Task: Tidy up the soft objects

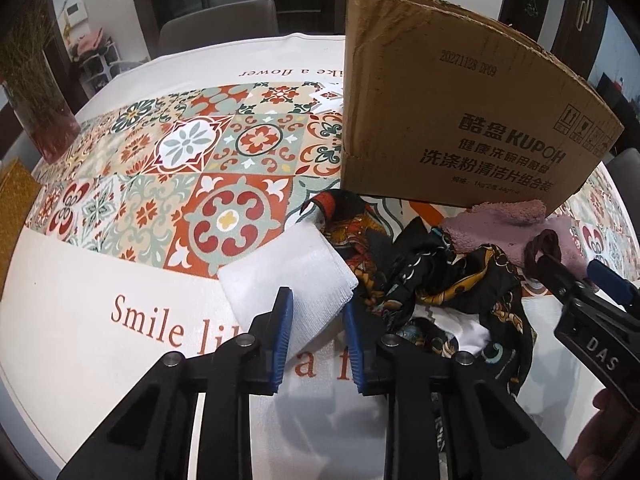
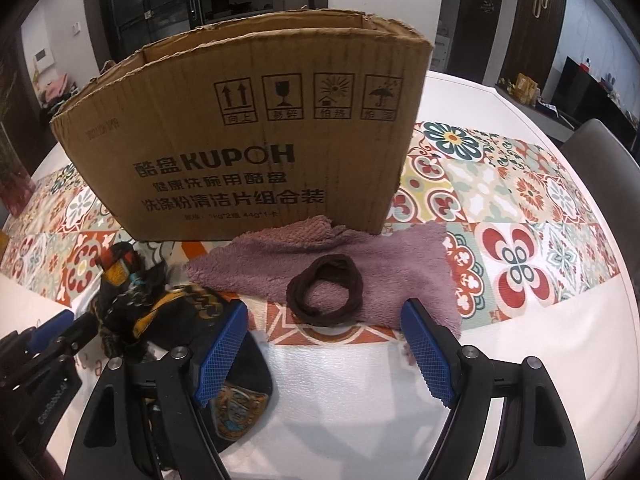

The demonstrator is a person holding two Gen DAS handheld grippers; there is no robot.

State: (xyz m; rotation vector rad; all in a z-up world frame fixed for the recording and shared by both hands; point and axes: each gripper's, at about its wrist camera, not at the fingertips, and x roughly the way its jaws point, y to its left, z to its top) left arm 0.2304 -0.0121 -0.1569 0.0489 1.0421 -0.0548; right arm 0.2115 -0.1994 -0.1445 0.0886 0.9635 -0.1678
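"KUPOH" is printed on the brown cardboard box (image 2: 240,132); a folded white cloth (image 1: 292,280) is straddled by the half-open left gripper (image 1: 316,312), while the empty right gripper (image 2: 324,320) is held wide open.

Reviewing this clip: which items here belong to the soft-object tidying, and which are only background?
Belongs to the job:
- folded white gauze cloth, between the open left gripper fingers
- black patterned silk scarf
- mauve fluffy towel
- dark brown hair tie lying on it
- open brown cardboard box
- right gripper, open

Background:
- grey chair
- vase of dried grass
- tile-patterned tablecloth
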